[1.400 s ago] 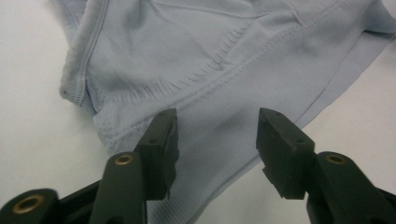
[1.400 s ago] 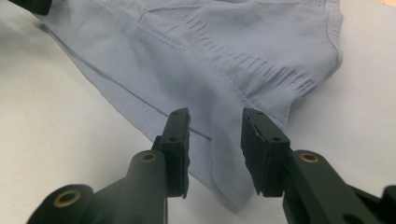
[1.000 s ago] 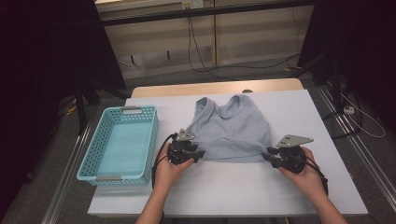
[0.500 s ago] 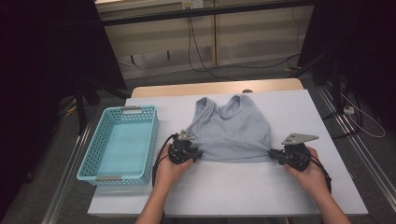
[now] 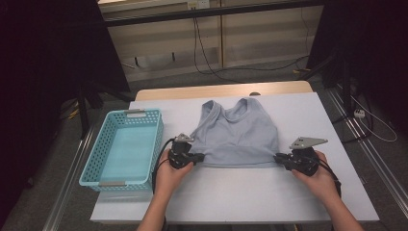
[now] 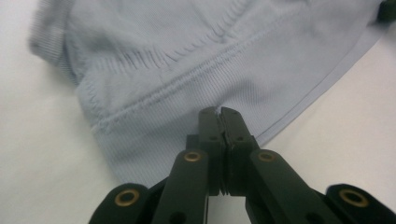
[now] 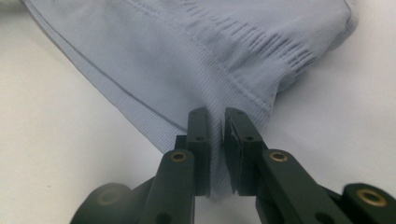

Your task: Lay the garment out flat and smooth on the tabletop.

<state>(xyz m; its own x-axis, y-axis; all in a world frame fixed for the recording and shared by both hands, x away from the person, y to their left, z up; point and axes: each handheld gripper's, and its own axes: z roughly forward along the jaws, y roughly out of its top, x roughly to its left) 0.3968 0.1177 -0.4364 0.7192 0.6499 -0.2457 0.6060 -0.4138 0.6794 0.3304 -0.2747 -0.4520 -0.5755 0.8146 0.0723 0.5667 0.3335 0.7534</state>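
Reaching in from six o'clock: two forearms, each hand carrying a claw. Pinching the left hem corner of the pale blue ribbed sleeveless fabric top (image 5: 236,134), the left claw (image 5: 199,156), sitting at about seven o'clock of the garment; jaws having just been closing, now clenched tight on the fabric edge, as seen in the left gripper view (image 6: 219,114), with hardly a gap between the pads. Gripping the right hem corner, at about five o'clock of the top, the right claw (image 5: 280,159), grey three-cornered plate riding on its back; in the right gripper view (image 7: 215,119), jaws standing nearly together, a fold of the ribbed hem (image 7: 215,154) squeezed between them.

Lying flat and spread on the white worktop (image 5: 240,192), the top, hem towards six o'clock, straps and neckline towards twelve. Sitting at nine o'clock of the garment, close beside the left hand, a turquoise perforated plastic basket (image 5: 101,144). Trailing across the floor beyond the worktop, at twelve o'clock, dark cables (image 5: 211,57).
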